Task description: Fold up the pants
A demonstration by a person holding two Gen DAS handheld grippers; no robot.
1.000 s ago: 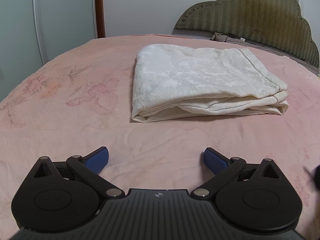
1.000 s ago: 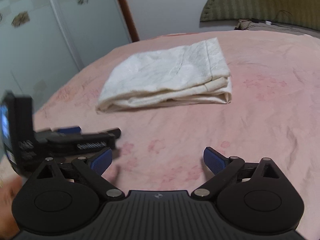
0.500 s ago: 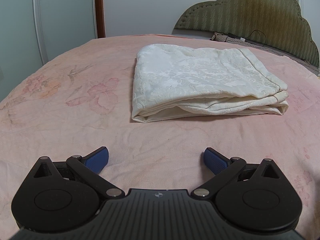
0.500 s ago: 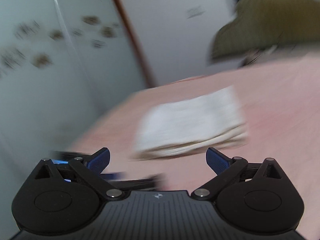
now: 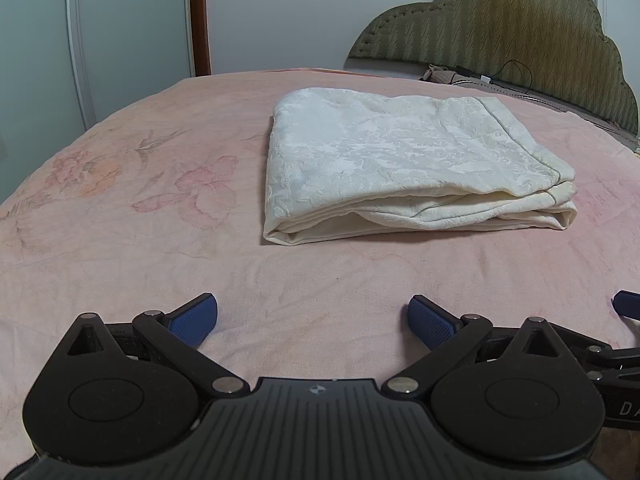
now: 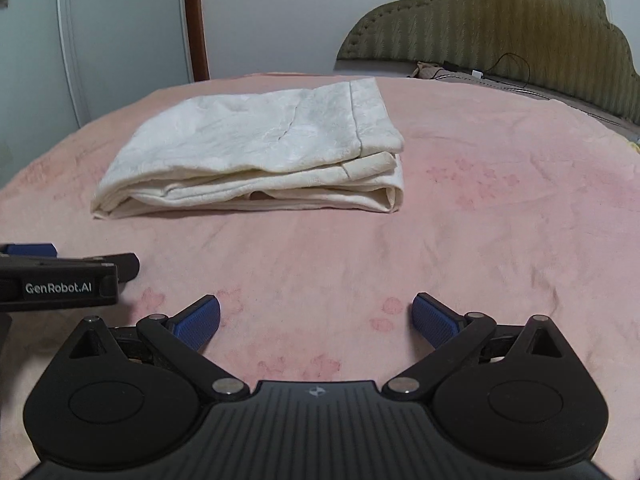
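Right wrist: left gripper (image 6: pixel 60 276) cut off at frame edge, pants (image 6: pixel 256 160) folded.

right gripper (image 6: pixel 316 320) swung back level beside left gripper (image 6: pixel 60 276), now facing pants (image 6: pixel 256 160) squarely

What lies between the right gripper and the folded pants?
Only bare pink bedsheet lies between the open right gripper and the pants; the right wrist view shows it.

pants (image 5: pixel 400 160) | cream, patterned | folded into a layered rectangle | lay flat on pink bed (image 5: pixel 120 220)
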